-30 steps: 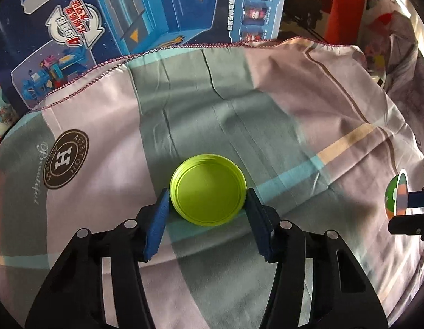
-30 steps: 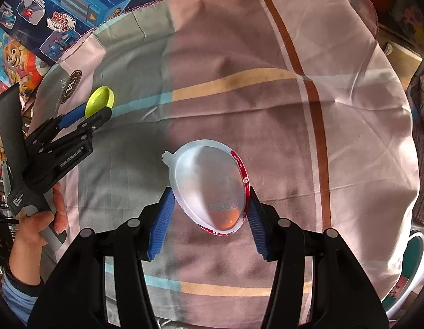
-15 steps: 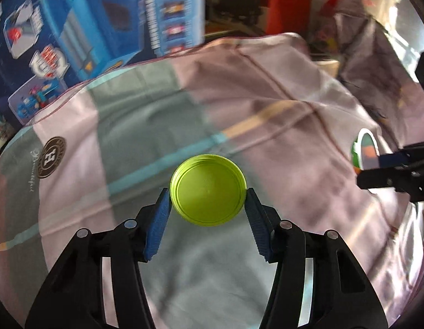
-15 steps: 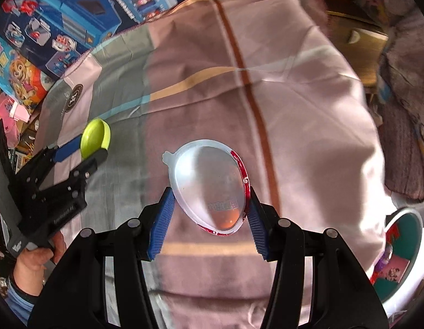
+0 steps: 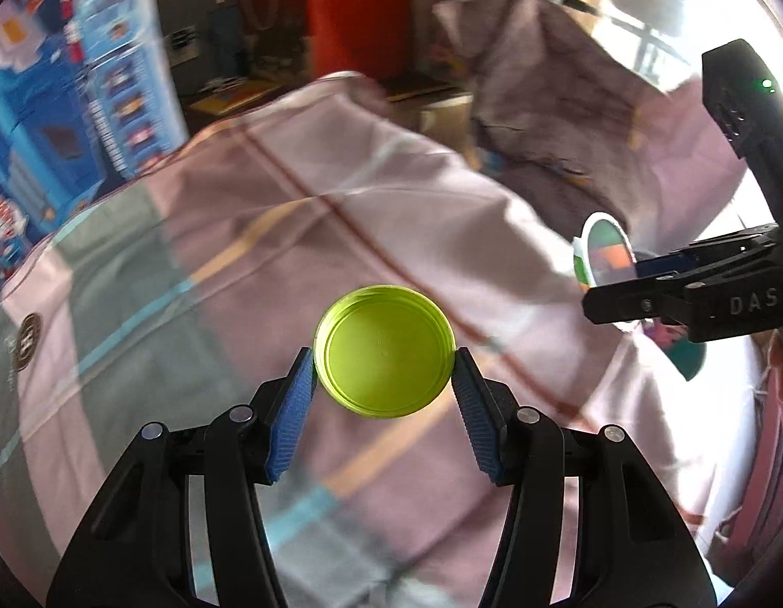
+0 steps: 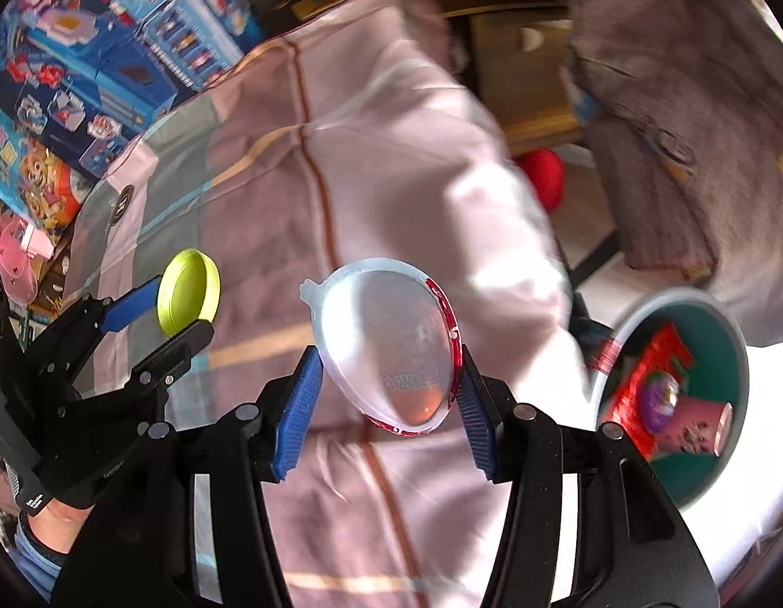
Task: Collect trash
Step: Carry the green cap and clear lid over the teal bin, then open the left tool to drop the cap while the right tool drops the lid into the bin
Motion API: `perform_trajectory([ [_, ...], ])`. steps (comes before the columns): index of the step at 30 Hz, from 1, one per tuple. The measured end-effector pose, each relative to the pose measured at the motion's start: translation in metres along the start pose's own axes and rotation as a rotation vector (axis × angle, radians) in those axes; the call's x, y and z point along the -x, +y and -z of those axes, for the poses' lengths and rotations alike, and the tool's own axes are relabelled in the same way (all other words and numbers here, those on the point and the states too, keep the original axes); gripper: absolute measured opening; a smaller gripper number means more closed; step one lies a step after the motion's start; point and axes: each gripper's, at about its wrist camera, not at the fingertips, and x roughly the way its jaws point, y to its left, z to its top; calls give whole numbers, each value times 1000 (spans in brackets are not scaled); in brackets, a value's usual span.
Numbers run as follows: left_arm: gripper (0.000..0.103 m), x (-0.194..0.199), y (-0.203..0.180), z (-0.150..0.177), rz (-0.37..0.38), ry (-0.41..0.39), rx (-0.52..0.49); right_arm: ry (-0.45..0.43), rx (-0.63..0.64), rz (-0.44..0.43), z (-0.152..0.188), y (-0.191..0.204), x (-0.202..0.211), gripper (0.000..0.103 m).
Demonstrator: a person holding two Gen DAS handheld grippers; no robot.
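Between the left claw (image 5: 383, 380) pads sits the green lid (image 5: 383, 349), and the right claw (image 6: 388, 380) grips the clear lid (image 6: 386, 349). Both have swung off the striped cloth (image 6: 269, 213) toward the trash bin (image 6: 736, 430), so dropping looks next.

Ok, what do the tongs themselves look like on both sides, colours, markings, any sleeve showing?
Both are black plastic frames with silver rivets and ribbed blue pads. The left tongs show blue pads; seen from the right wrist they carry small white lettering, too small to read, above a blue sleeve cuff. The right tongs bear "DAS" lettering and a green indicator light.
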Motion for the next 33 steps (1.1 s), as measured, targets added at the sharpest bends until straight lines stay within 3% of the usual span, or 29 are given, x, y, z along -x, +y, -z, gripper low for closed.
perform_trajectory([
  [18, 56, -33, -176, -14, 175, 79, -190, -86, -243, 43, 78, -181, 72, 50],
  [27, 56, -62, -253, -20, 252, 140, -287, -79, -330, 46, 99, -235, 75, 50],
  [33, 56, -84, -284, -20, 296, 183, -312, -65, -355, 51, 104, -253, 72, 50],
])
